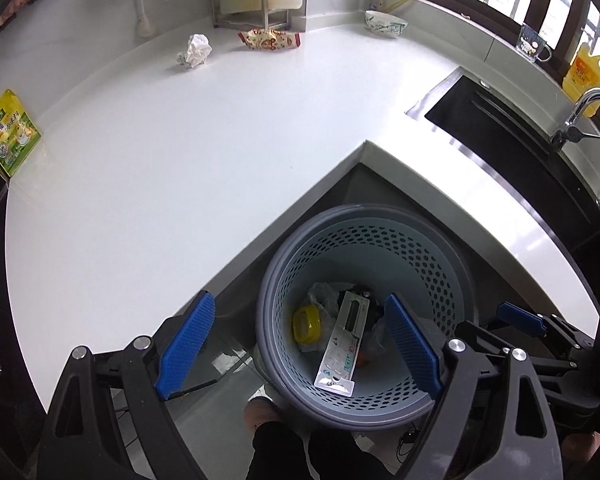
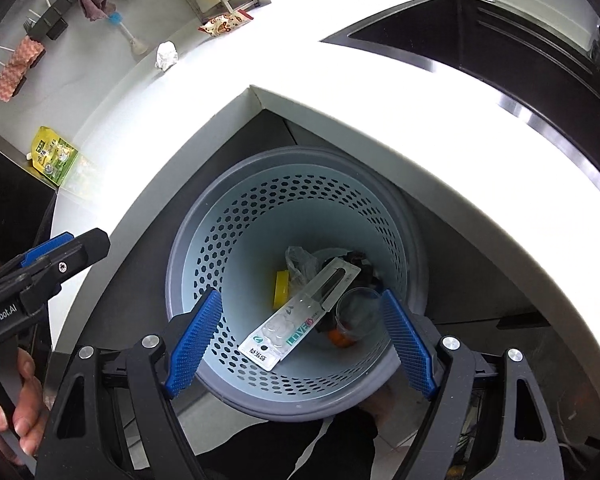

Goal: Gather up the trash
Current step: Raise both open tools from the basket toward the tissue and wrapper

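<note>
- Hovering over the perforated bin (image 1: 364, 320), both hand-held grippers, left (image 1: 296, 344) and right (image 2: 300, 344), spread and empty.
- Crumpled tissue (image 1: 195, 51) and snack wrapper (image 1: 269, 39) wait on the far surface (image 1: 220, 140); approach the tissue low and pinch it centrally.

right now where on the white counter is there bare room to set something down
Bare: the wide middle of the white counter, between the crumpled white tissue and the counter's inner corner. Crowded: the back wall, with the patterned snack wrapper and metal rack.

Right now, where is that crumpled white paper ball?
The crumpled paper ball lies on the white countertop near the back wall, just left of the snack wrapper in the left wrist view.
</note>
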`<state>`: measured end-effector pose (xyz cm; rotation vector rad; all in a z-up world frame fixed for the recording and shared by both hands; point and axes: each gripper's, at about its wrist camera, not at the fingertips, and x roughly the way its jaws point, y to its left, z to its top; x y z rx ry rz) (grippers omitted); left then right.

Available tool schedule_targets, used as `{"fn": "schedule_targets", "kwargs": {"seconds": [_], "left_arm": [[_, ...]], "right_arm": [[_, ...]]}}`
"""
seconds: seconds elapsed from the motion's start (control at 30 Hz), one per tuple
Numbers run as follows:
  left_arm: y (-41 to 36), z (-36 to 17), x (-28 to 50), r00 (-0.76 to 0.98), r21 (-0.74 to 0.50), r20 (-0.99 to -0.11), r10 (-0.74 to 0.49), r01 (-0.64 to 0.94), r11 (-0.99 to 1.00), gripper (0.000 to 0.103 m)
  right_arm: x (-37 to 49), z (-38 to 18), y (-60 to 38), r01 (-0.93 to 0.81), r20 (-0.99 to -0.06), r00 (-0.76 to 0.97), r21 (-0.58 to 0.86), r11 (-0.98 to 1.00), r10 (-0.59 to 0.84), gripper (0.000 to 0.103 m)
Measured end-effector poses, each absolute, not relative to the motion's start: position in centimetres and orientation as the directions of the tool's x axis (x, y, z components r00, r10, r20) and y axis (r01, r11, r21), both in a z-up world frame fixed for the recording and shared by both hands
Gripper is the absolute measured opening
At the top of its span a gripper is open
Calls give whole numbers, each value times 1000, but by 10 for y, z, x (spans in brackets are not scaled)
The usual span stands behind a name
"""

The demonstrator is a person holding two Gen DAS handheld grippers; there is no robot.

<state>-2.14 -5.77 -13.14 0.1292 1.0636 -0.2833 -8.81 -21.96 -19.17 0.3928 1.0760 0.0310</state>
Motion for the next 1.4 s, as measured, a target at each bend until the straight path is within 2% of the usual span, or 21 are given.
{"fn": "schedule_targets", "kwargs": {"seconds": [0.7, 0.87, 1.07, 1.4], "left_arm": [[-68, -74, -7, 576, -44, -805, -139, 176, 983, 86], [-64, -59, -8, 600, -20, -792, -113, 159, 987, 87], [-53, -47, -4, 621, -19, -778, -99, 134, 991, 89], [-23, -39, 53, 643, -14, -759, -96, 131, 991, 91]], "right_arm": [[-40, -110, -272, 36, -763, 612, 293, 955, 211, 78], [-38, -109, -286, 62, -739, 631, 351, 934, 236, 78], [-28, -107, -292, 63, -731, 641, 353, 933, 234, 78], [19, -106, -285, 105, -729, 651, 360, 927, 210, 79]]}}
